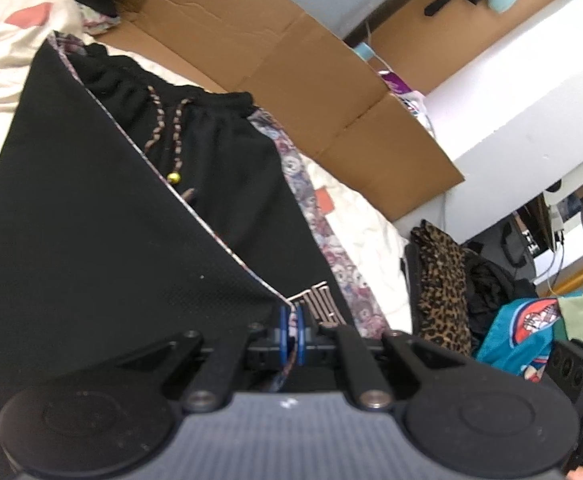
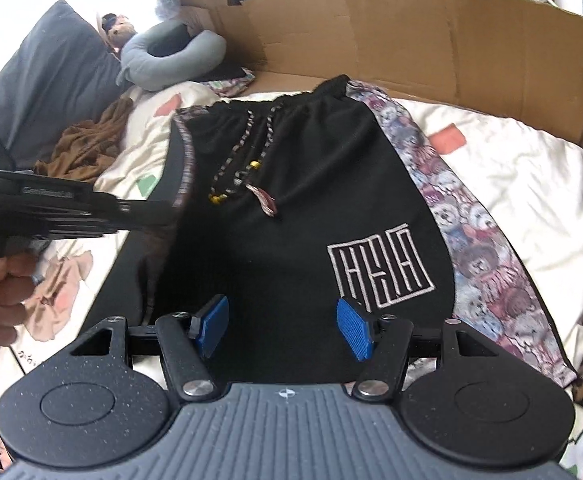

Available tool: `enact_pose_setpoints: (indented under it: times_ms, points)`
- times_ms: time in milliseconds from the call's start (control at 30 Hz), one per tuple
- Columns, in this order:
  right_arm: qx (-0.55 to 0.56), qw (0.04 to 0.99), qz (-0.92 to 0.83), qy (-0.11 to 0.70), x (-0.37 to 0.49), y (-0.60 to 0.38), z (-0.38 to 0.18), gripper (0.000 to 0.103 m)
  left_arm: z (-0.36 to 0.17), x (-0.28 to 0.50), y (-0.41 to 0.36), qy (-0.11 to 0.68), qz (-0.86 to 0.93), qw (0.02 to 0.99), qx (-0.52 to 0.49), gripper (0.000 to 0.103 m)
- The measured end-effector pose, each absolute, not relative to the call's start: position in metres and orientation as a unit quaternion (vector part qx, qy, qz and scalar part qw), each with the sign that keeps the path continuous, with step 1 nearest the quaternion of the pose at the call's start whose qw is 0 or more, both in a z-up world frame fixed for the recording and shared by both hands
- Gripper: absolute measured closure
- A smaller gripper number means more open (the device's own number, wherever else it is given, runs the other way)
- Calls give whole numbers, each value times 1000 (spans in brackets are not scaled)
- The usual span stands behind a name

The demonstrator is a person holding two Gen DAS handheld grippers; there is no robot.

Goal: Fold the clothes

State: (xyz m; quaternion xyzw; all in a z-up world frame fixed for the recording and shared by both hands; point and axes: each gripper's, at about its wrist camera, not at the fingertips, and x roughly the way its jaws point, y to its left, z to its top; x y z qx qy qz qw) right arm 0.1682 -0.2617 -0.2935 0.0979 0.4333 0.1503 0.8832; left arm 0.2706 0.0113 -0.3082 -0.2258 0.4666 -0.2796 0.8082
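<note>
Black shorts [image 2: 291, 208] with patterned side panels, a beaded drawstring [image 2: 251, 176] and a white embroidered logo [image 2: 379, 272] lie on a cream bedsheet [image 2: 511, 184] on the bed. The left gripper [image 1: 290, 334] has its 2 blue fingers [image 1: 301, 336] pressed together on the shorts' patterned edge, holding 1 side lifted and folded over the rest. The right gripper [image 2: 283, 328] hovers over the hem with its fingers [image 2: 353, 330] spread wide, black cloth between them, gripping nothing. Flattened cardboard [image 2: 431, 36] stands behind the bed.
</note>
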Motion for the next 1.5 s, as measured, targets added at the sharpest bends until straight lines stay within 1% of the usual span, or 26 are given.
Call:
enact_pose_setpoints:
  times_ms: [467, 700, 767, 800, 833, 867, 900, 933, 1000, 1067, 1100, 1333, 1500]
  points:
    - [146, 870, 197, 427, 184, -223, -291, 37, -312, 270, -22, 490, -318, 760, -284, 98]
    - [172, 873, 168, 425, 192, -228, -299, 37, -315, 270, -32, 505, -334, 733, -312, 98]
    - [175, 873, 164, 425, 193, -230, -302, 40, -314, 269, -37, 504, -346, 727, -312, 98]
    - [176, 873, 162, 425, 194, -231, -303, 50, -314, 269, -39, 504, -352, 725, -311, 98]
    - [176, 873, 160, 426, 195, -232, -305, 63, -313, 269, -41, 504, -357, 722, -311, 97]
    - [176, 873, 157, 426, 195, -234, -307, 72, -314, 268, -42, 506, -359, 721, -310, 97]
    - [176, 873, 155, 427, 196, -235, -308, 92, -314, 268, -43, 507, -359, 721, -307, 97]
    - [177, 873, 152, 428, 196, -236, -310, 97, -314, 267, -42, 508, -360, 721, -305, 97]
    - [181, 872, 145, 432, 197, -240, -313, 98, -314, 267, -41, 509, -361, 719, -306, 96]
    - [181, 872, 141, 433, 196, -244, -314, 99, -313, 267, -36, 506, -359, 721, -310, 87]
    - [182, 872, 139, 433, 196, -246, -314, 99, -313, 268, -32, 501, -353, 727, -311, 86]
    - [186, 874, 128, 430, 194, -261, -309, 100, -324, 271, 11, 498, -292, 755, -311, 83]
    - [192, 875, 121, 427, 191, -275, -304, 100, -338, 265, 42, 510, -240, 770, -298, 78]
